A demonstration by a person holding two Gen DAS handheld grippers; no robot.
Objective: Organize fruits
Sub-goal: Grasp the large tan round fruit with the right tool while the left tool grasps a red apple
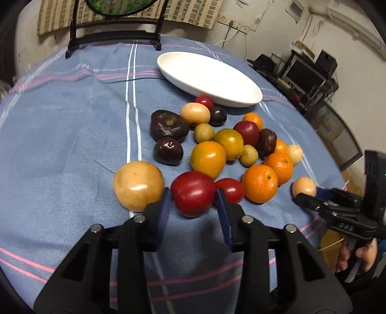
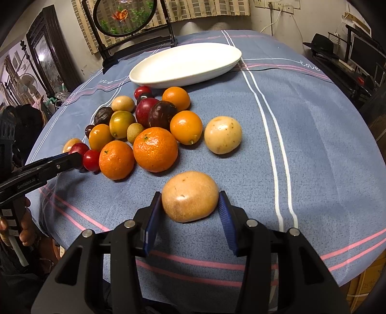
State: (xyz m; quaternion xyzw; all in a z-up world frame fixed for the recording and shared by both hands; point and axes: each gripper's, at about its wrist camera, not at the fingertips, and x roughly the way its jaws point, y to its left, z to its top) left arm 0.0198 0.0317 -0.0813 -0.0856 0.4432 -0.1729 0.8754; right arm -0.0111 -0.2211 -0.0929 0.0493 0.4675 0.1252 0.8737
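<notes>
A heap of mixed fruit (image 1: 229, 145) lies on a blue striped cloth below a white oval dish (image 1: 210, 77), which is empty and also shows in the right wrist view (image 2: 185, 64). My left gripper (image 1: 194, 195) is shut on a red plum (image 1: 194, 193), its blue pads touching both sides. A tan round fruit (image 1: 138, 184) sits just left of it. My right gripper (image 2: 190, 201) is shut on a tan fruit (image 2: 189, 195) on the cloth, apart from the heap. A pale yellow fruit (image 2: 223, 137) lies beyond it. Each gripper shows in the other's view, the right (image 1: 304, 196) and the left (image 2: 77, 159).
A round mirror on a black stand (image 2: 125, 21) stands at the table's far edge behind the dish. The cloth-covered round table (image 2: 301, 145) drops off to the right toward shelves with electronics (image 1: 306, 72). Oranges (image 2: 155, 149) lie at the heap's near side.
</notes>
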